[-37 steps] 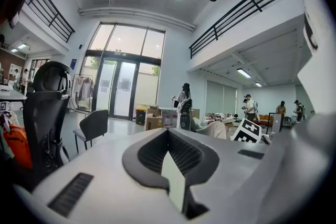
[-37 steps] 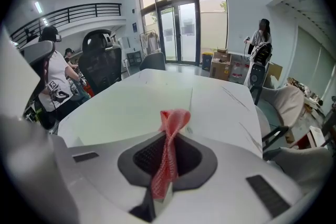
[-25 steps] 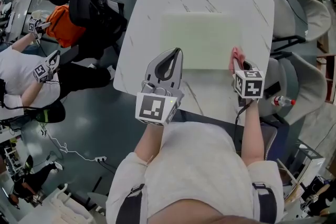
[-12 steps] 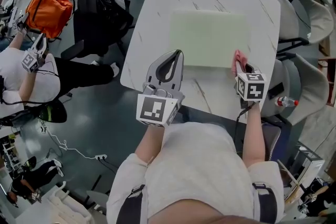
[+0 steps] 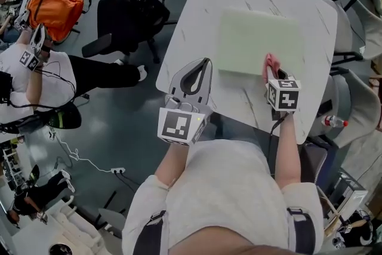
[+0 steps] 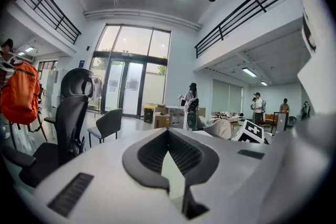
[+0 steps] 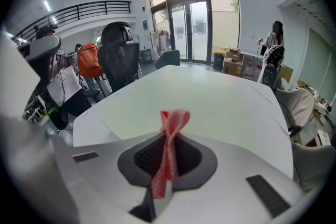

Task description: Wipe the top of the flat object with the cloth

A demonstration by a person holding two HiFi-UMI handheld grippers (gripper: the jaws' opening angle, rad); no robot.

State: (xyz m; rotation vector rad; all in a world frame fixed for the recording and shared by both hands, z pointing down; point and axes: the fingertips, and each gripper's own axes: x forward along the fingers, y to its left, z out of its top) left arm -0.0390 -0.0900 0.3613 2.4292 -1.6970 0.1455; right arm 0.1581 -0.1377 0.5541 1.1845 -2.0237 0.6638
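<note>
- Clenching my right claw (image 5: 273, 73) on the pink cloth (image 5: 271, 61), I am carrying a fold of it pinched between the jaws, with its loose end sticking out past the tips.
- I am holding that cloth at the near edge of the pale green mat (image 5: 256, 39), toward its right-hand corner; whether the cloth is touching the mat I cannot tell.
- The mat is lying flat on the white table (image 5: 197, 15), and nearly all of it is stretching away ahead of my right claw and off to its left.
- Its long axis is running across me, left to right, so I am judging that the wipe calls for leftward sweeps along that axis, working away from me.
- I am holding my left claw (image 5: 192, 82) with its jaws closed on nothing, over the table's near-left edge and near the mat's near-left corner.
- My right hand is lying nearer the mat's top and is the one gripping the cloth, so I am expecting it to do the wiping, with the left out of its path.
</note>
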